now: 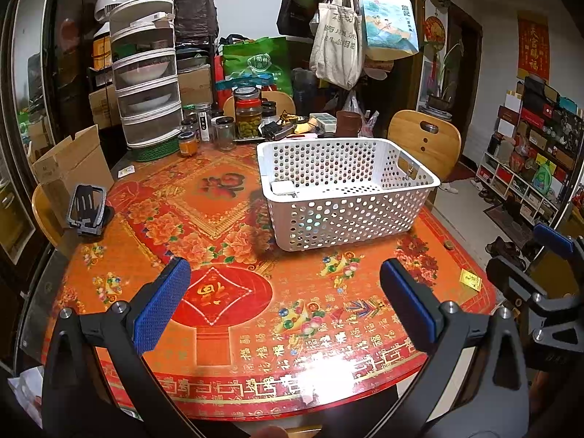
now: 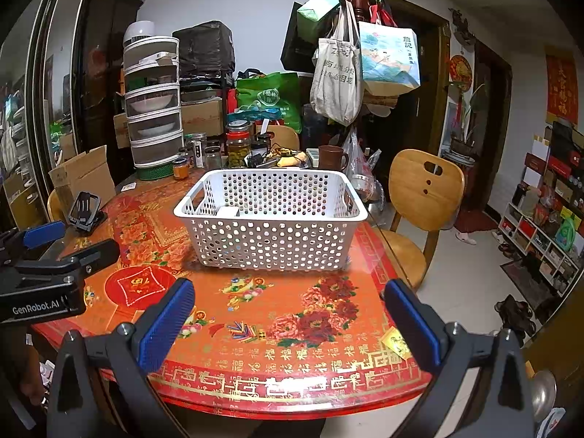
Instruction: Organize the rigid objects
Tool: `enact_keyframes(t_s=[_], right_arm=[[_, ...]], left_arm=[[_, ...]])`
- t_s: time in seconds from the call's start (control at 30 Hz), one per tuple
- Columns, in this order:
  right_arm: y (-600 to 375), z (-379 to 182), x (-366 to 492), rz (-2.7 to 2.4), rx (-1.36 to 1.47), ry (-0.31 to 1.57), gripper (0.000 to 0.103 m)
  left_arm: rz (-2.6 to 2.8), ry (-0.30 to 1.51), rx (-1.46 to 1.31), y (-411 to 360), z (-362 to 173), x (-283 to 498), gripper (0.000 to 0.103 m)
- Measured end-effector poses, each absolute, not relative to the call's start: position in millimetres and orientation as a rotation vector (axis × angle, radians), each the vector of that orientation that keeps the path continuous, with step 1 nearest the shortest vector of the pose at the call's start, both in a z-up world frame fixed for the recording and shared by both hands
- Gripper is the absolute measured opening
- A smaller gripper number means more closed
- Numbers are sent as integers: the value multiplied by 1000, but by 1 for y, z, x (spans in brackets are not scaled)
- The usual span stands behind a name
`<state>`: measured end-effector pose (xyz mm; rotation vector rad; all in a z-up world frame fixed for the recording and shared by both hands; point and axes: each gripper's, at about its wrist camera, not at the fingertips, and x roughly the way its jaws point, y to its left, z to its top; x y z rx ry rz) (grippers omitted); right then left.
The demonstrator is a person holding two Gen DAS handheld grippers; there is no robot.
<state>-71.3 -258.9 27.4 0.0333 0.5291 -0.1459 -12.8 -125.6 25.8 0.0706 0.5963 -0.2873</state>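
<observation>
Indoor light is falling evenly from above, leaving the room moderately bright. A hard white glare is burning out the print on the near edge of the table (image 1: 314,372) in the left wrist view, and a smaller, weaker patch is showing at the same edge in the right wrist view (image 2: 292,383). The white basket (image 1: 346,189) is casting a soft shadow on the table just in front of it and to its left. The dark cabinet (image 2: 54,91), far left of the basket, is reflecting pale streaks. Both fisheye pictures are bending straight lines strongly toward the rim, and black corners are framing each circle. Things behind the basket are looking slightly soft.
</observation>
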Motion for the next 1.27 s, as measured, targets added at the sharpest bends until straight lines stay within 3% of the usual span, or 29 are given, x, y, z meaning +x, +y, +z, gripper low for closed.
enact_keyframes(t_s=[1.27], right_arm=[[-258, 30, -72, -146, 23, 532, 103]], left_arm=[[-289, 590, 76, -130, 25, -13, 102]])
